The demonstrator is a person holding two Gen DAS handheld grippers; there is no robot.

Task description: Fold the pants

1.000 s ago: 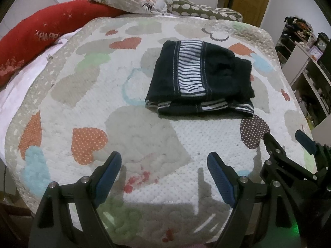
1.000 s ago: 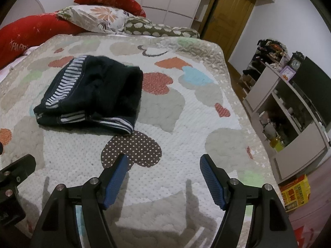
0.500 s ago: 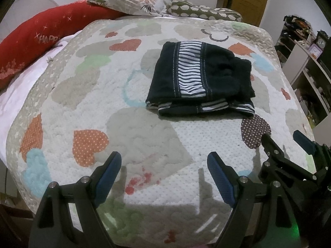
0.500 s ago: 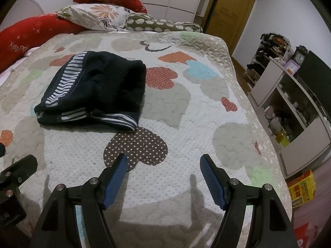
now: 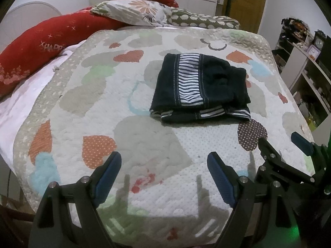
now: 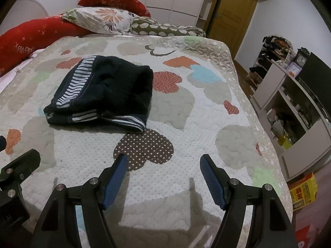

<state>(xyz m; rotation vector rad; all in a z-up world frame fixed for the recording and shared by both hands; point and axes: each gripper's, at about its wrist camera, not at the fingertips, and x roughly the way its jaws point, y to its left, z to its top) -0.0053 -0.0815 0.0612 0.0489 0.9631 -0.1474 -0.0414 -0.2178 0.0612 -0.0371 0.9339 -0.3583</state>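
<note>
The left gripper (image 5: 164, 163) and right gripper (image 6: 162, 165) both hang spread wide over the near edge of the quilt (image 5: 144, 136), holding nothing and touching nothing. The pants (image 5: 199, 88) lie folded into a compact dark bundle with a striped band, mid-quilt, well apart from both, with pillows (image 6: 107, 18) beyond.

Ahead of my left tool (image 5: 163, 163) I see bare quilt (image 5: 144, 136) up to the folded pants (image 5: 198, 88), the only obstacle straight on. My right tool (image 6: 161, 165), fingers spread, sits just to its right. Beyond it, open quilt reaches the bed's edge; pillows (image 6: 103, 18) block the far end.
</note>
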